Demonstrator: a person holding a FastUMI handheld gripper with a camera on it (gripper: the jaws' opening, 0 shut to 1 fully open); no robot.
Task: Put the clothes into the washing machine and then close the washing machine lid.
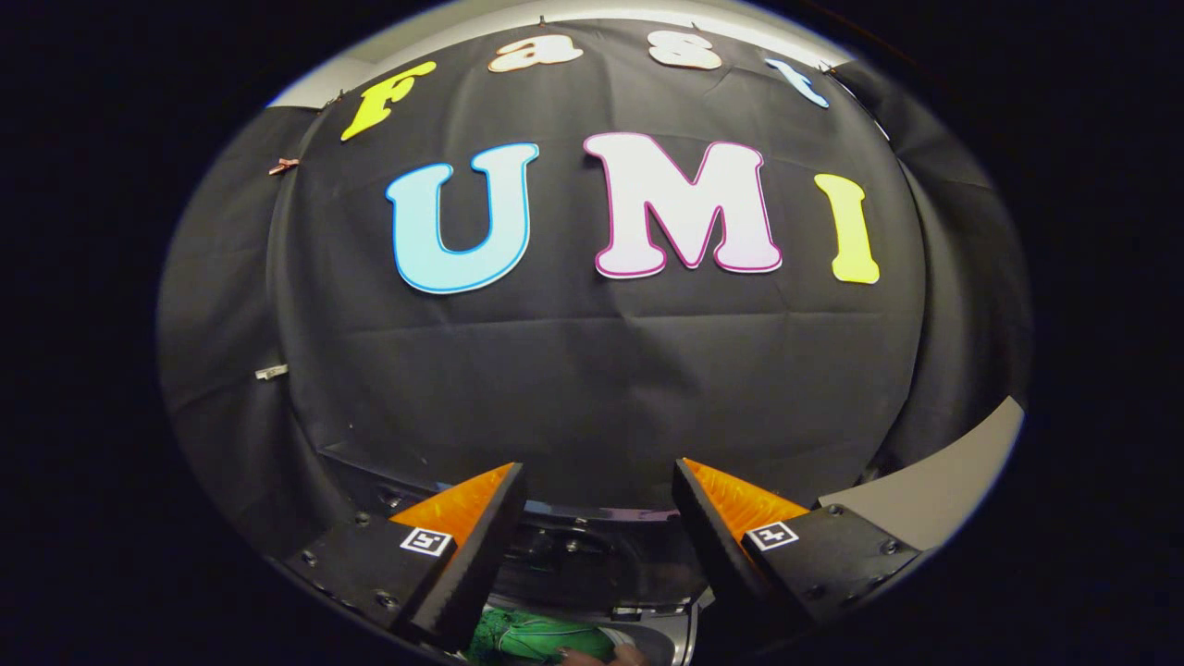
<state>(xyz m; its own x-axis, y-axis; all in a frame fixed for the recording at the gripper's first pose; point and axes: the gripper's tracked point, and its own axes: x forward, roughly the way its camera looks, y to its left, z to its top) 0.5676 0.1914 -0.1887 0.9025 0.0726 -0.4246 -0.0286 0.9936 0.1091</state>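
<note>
Green crumpled clothes below parted hand-held gripper fingers

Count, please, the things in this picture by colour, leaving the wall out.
Orange: 2, the two fingers of the open gripper, wide apart with nothing between them.
Green: 1, the cloth low down near the fingers' bases.
Grey: 1, the grey surface beside one finger.
Total: 4.

Gripper view faces booth wall; level, near.
</note>
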